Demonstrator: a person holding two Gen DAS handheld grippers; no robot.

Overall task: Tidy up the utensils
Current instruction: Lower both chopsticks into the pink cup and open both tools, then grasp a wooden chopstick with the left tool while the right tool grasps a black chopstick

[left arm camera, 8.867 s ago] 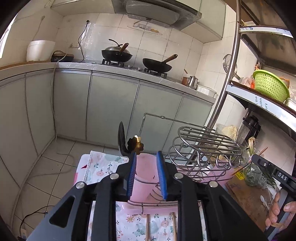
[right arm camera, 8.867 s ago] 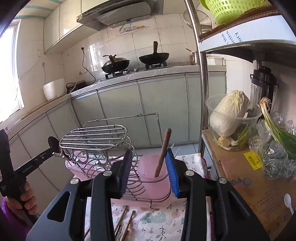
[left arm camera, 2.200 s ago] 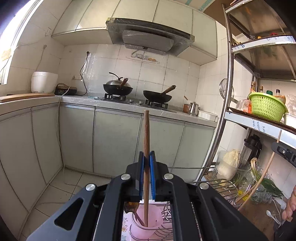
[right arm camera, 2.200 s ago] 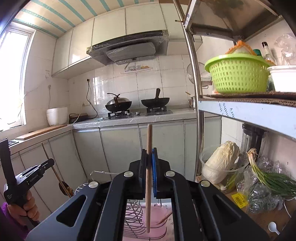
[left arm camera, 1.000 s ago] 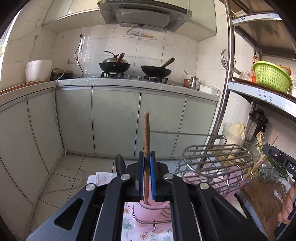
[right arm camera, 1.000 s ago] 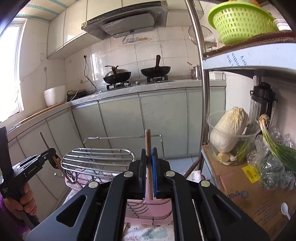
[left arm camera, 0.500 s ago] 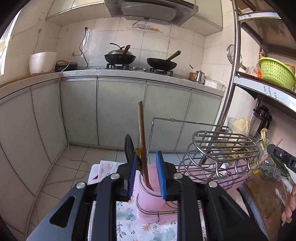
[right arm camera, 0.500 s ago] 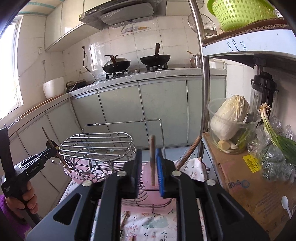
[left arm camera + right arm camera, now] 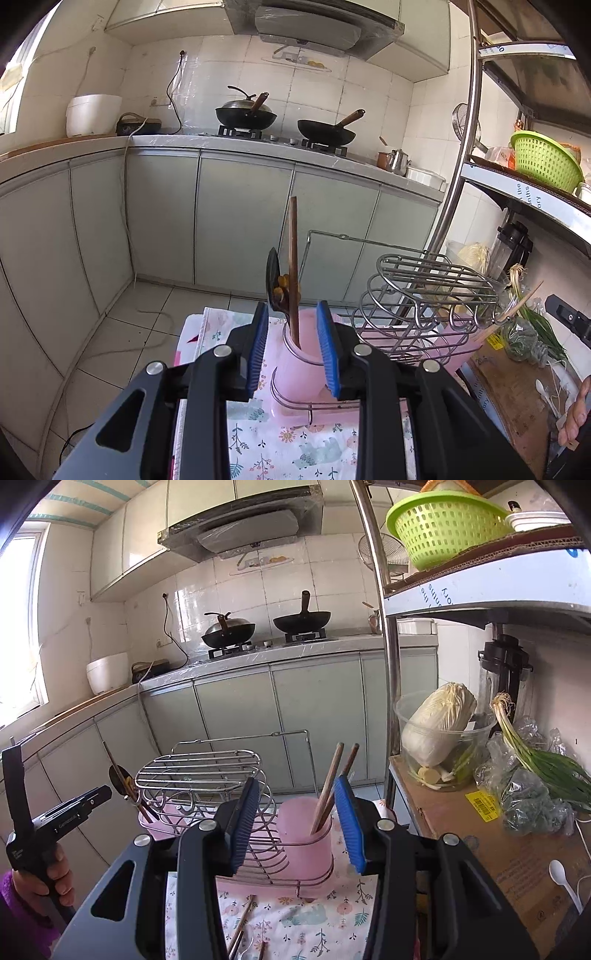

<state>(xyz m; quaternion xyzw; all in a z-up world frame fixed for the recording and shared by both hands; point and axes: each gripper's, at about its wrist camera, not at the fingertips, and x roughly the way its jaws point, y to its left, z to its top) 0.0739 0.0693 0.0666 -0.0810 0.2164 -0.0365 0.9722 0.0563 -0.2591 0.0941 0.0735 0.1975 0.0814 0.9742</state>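
My left gripper [image 9: 293, 347] is open and empty over a pink cup [image 9: 301, 363] at the left end of the wire rack [image 9: 424, 295]. A wooden chopstick [image 9: 293, 266] and a black spoon [image 9: 273, 280] stand in that cup. My right gripper [image 9: 297, 819] is open and empty over the other pink cup [image 9: 304, 842], which holds two wooden chopsticks [image 9: 328, 782]. More chopsticks [image 9: 242, 928] lie on the floral cloth [image 9: 303, 923] below the rack. The left gripper also shows in the right wrist view [image 9: 96, 795], next to the far cup.
A metal shelf post [image 9: 388, 664] stands right of the rack. A cardboard box top [image 9: 480, 834] carries a bowl with cabbage [image 9: 439, 716], bagged greens [image 9: 535, 771] and a white spoon [image 9: 557, 871]. A green basket [image 9: 443, 520] sits on the shelf above. Grey cabinets and a stove stand behind.
Both grippers have opened and let go of their chopsticks, which now stand in the pink cups. Both grippers have drawn back and down a little.
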